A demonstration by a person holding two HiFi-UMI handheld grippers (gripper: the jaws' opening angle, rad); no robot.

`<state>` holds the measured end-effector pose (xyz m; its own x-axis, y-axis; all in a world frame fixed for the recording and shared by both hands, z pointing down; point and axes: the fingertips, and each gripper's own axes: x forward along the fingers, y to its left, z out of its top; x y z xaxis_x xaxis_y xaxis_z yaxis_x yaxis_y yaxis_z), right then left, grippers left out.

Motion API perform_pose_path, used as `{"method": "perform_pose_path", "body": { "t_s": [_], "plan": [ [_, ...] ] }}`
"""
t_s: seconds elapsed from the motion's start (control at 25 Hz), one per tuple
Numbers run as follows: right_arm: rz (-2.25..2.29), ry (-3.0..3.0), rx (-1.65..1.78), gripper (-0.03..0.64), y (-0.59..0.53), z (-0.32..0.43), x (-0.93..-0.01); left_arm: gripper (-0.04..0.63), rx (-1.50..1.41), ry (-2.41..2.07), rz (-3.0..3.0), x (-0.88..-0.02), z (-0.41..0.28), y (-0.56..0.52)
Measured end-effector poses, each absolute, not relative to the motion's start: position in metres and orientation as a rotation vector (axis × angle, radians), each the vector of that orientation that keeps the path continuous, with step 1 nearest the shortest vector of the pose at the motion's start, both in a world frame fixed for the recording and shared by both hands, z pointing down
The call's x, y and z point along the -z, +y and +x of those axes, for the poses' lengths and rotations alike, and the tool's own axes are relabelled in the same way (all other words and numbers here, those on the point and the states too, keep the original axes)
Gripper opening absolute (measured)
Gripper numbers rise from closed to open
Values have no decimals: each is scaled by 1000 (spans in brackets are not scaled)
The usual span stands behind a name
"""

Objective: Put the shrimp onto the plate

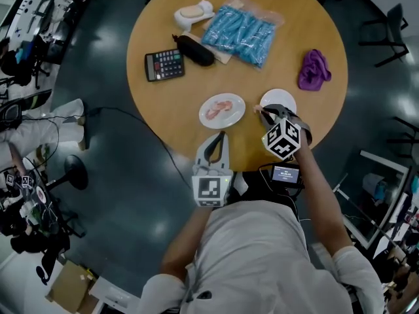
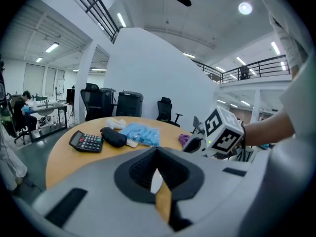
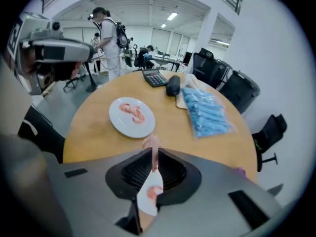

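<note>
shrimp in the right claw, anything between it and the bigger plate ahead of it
Nothing visible does. The right claw holds the shrimp, and only bare tabletop lies between it and the plate.

My table (image 1: pixel 157 103) looks like smooth matt wood; the plate (image 1: pixel 238 114) at 6 o'clock is glossy white. The packet (image 1: pixel 242 31) at 12 o'clock is shiny clear plastic.

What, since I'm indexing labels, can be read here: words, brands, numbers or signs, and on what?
Nothing can be quoted; no text is legible.
On the calculator: key print too small.
On the small screen: lit, characters blurred.
On the marker cube: square patterns only, no words.
On the blue packet: no print discernible.
</note>
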<state>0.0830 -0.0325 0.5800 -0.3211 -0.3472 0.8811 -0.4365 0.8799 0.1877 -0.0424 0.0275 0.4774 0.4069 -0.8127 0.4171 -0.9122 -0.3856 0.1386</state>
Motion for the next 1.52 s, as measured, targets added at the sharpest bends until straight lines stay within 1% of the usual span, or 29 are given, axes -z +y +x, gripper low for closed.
{"method": "perform_pose_path", "body": {
  "t_s": [0.16, 0.28, 0.4, 1.0, 1.08, 1.24, 1.32, 1.44, 1.52],
  "plan": [
    [662, -1795, 19, 48, -44, 140, -587, 8, -402, -1468, 2333, -477, -33, 27],
    [652, -1736, 45, 48, -43, 159, -603, 8, -412, -1454, 2337, -479, -27, 28],
    [665, -1726, 0, 48, -40, 171, -616, 8, -417, -1442, 2331, -482, -22, 28],
    [681, -1740, -126, 55, -45, 188, -647, 8, -443, -1434, 2322, -486, -9, 34],
    [679, -1745, -138, 88, -43, 188, -648, 8, -445, -1428, 2320, -488, -8, 35],
    [695, -1758, -136, 92, -41, 189, -640, 8, -445, -1428, 2327, -485, -4, 35],
    [714, -1795, -114, 84, -41, 182, -628, 8, -436, -1435, 2333, -481, -2, 33],
    [723, -1875, -68, 24, -40, 157, -608, 8, -417, -1458, 2333, -475, -4, 31],
    [693, -1927, -63, 17, -36, 133, -602, 8, -404, -1477, 2326, -473, -9, 30]
  ]
}}
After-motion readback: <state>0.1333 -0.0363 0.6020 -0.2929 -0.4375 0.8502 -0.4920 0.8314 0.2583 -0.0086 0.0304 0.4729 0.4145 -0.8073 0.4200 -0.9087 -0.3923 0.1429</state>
